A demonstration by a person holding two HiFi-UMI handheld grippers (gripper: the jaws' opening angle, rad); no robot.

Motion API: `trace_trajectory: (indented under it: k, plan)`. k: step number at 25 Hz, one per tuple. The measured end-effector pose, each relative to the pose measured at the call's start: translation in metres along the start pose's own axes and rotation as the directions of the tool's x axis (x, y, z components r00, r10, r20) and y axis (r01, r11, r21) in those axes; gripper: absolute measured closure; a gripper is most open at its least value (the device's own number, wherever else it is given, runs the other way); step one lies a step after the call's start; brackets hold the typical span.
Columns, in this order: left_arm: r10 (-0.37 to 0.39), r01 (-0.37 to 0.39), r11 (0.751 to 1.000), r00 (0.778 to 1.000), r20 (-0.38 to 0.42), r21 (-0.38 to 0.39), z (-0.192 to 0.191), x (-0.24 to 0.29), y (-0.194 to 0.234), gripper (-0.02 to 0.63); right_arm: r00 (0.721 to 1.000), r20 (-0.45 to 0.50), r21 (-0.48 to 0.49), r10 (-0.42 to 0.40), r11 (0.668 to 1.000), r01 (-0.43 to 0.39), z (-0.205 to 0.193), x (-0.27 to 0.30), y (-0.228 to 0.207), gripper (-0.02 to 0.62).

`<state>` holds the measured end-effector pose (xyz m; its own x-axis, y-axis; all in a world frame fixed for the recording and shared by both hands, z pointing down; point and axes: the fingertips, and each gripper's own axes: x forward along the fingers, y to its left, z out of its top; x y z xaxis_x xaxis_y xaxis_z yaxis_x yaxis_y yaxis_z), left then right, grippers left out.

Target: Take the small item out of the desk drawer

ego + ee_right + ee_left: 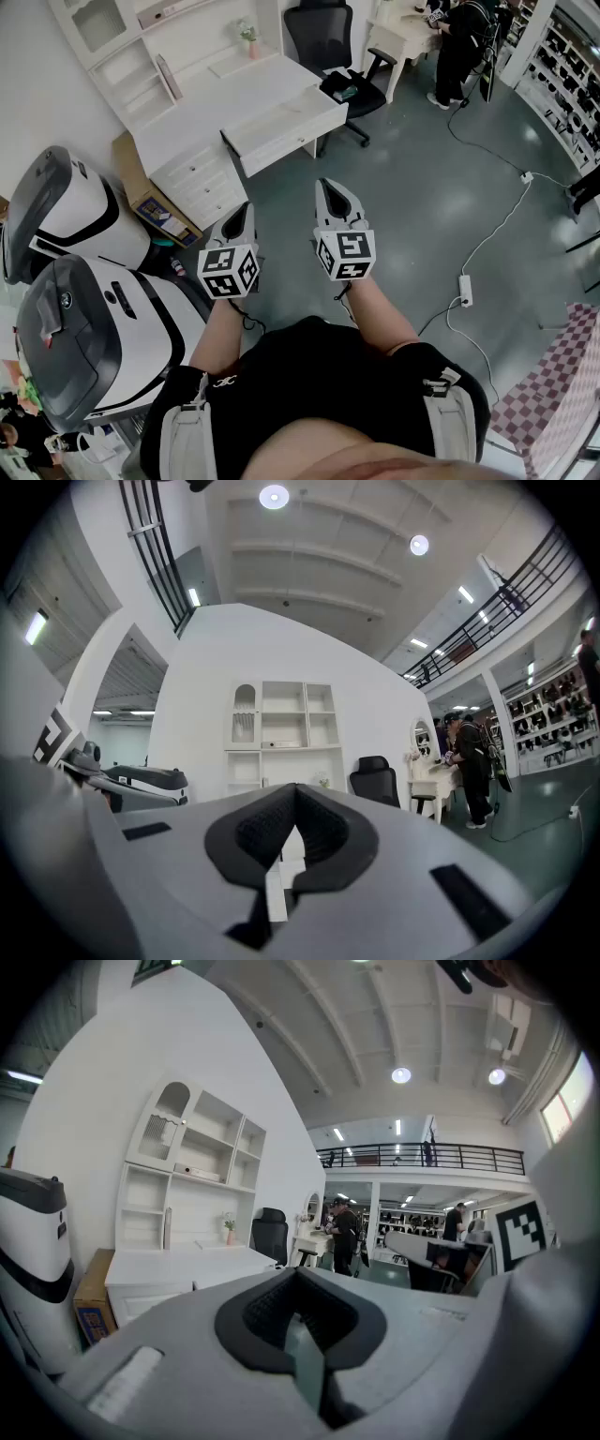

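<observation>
A white desk (211, 94) with a hutch stands at the back left, and its drawer (286, 120) is pulled out toward the room. The drawer's inside looks white, and I cannot make out a small item in it. Both grippers hang in the air in front of the person, well short of the drawer. My left gripper (240, 214) is shut and holds nothing. My right gripper (330, 190) is shut and empty too. In the left gripper view the gripper (298, 1307) points at the desk (187, 1265). In the right gripper view the gripper (292, 832) faces the hutch (281, 728).
A black office chair (328, 42) stands right of the drawer. Two white machines (66, 216) (94, 337) and a cardboard box (145, 192) fill the left. A power strip (466, 289) with cable lies on the grey floor. A person (459, 47) stands at another desk far back.
</observation>
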<state>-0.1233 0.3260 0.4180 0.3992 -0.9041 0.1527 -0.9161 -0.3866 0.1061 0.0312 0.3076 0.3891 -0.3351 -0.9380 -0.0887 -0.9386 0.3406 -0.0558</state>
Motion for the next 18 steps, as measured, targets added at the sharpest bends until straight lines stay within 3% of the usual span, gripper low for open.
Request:
trace_trajectory:
  k: [11,18]
  plan:
    - [0.029,-0.029,1.0,1.0,0.009,-0.003,-0.001,-0.015,-0.009,0.592,1.0,0.015,0.004,0.017,1.0,-0.017,0.005,-0.013,0.001,0.598]
    - [0.037,-0.037,0.999,0.999,-0.001,0.003,-0.006,-0.003,-0.027,0.592,1.0,0.005,0.006,0.013,1.0,-0.013,0.002,-0.018,-0.024,0.598]
